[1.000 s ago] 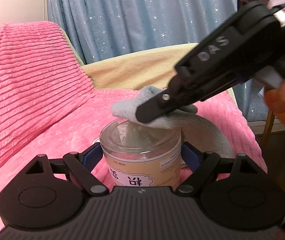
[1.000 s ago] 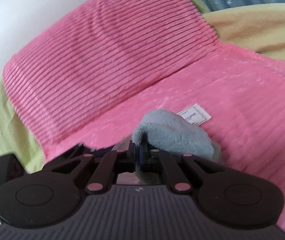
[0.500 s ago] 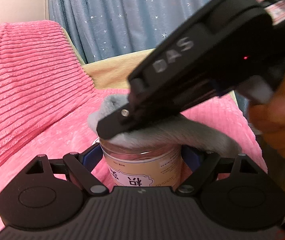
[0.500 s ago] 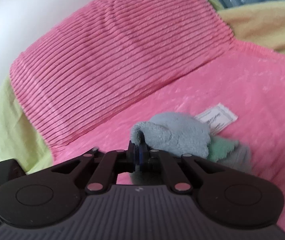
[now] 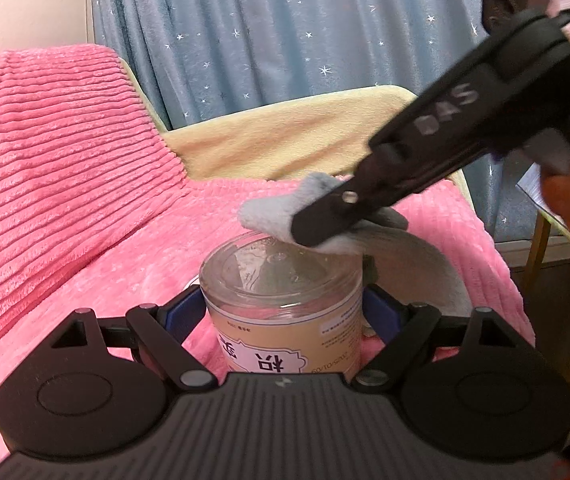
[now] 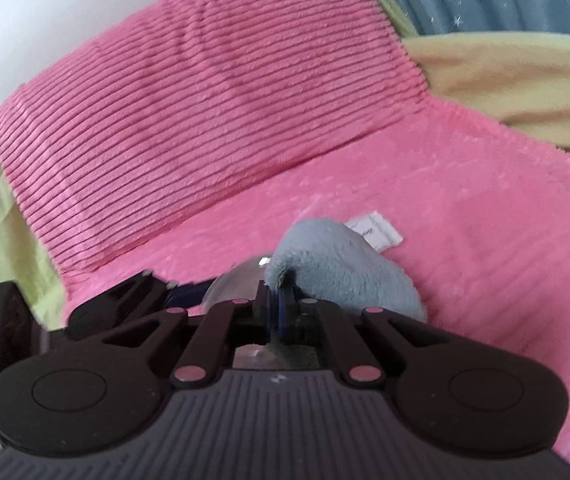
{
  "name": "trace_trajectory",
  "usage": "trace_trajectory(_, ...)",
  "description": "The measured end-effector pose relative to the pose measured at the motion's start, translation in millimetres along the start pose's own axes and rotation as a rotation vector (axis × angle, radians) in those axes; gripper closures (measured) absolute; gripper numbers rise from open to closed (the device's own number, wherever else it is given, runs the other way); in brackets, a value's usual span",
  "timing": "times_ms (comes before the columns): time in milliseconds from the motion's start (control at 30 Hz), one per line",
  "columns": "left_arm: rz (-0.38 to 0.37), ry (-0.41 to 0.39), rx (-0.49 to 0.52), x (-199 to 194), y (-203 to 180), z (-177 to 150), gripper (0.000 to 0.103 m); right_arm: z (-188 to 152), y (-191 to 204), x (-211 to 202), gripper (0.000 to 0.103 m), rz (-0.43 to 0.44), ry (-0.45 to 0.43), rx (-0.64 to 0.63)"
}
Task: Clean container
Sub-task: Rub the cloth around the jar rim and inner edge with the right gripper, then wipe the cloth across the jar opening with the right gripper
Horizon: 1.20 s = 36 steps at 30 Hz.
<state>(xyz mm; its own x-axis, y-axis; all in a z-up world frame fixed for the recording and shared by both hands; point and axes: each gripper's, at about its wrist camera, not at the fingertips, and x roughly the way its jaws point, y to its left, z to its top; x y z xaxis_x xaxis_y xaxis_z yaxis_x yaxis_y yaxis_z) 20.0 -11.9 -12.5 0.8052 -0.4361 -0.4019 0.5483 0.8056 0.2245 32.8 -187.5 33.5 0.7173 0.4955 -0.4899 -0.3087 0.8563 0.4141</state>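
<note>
My left gripper (image 5: 285,312) is shut on a clear round container (image 5: 285,300) with a beige label, holding it upright over the pink blanket. My right gripper (image 5: 317,224) is shut on a grey fluffy cloth (image 5: 273,210) and presses it on the far right edge of the container's clear lid (image 5: 281,264). In the right wrist view the right gripper (image 6: 281,304) holds the cloth (image 6: 337,268) bunched past its fingertips, with a bit of the clear lid (image 6: 229,284) showing to the left. The cloth's tail hangs behind the container.
A pink ribbed cushion (image 5: 45,160) rises at the left on a pink blanket (image 5: 125,264). A beige cover (image 5: 285,136) and a blue starred curtain (image 5: 285,32) lie behind. A white tag (image 6: 377,230) lies on the blanket. A wooden leg (image 5: 537,248) stands at the right.
My right gripper swept the cloth forward across the lid, covering it, then drew back to the far right edge, uncovering most of the lid. The left gripper stayed still.
</note>
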Motion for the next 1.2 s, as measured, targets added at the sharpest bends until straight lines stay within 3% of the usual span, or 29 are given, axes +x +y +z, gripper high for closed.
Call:
trace_trajectory(200,0.001,0.002,-0.007,-2.5,-1.5,-1.5,0.018,-3.7,11.6,10.7,0.102,0.098,0.035,0.033)
trace_trajectory(367,0.001,0.001,-0.008,-2.9,-2.0,-1.9,0.018,-2.0,22.1,26.8,0.103,0.103,0.002,0.029)
trace_trajectory(600,0.007,0.003,-0.008,-0.5,-4.5,0.5,0.018,2.6,12.7,33.5,0.103,0.002,-0.106,0.011)
trace_trajectory(867,0.005,0.007,-0.005,0.4,-3.5,1.3,0.018,-6.7,2.1,4.5,0.103,-0.05,-0.082,0.03)
trace_trajectory(1200,0.001,0.008,-0.008,-2.8,-3.6,-0.4,0.018,-14.9,13.6,10.1,0.103,0.087,-0.037,0.087)
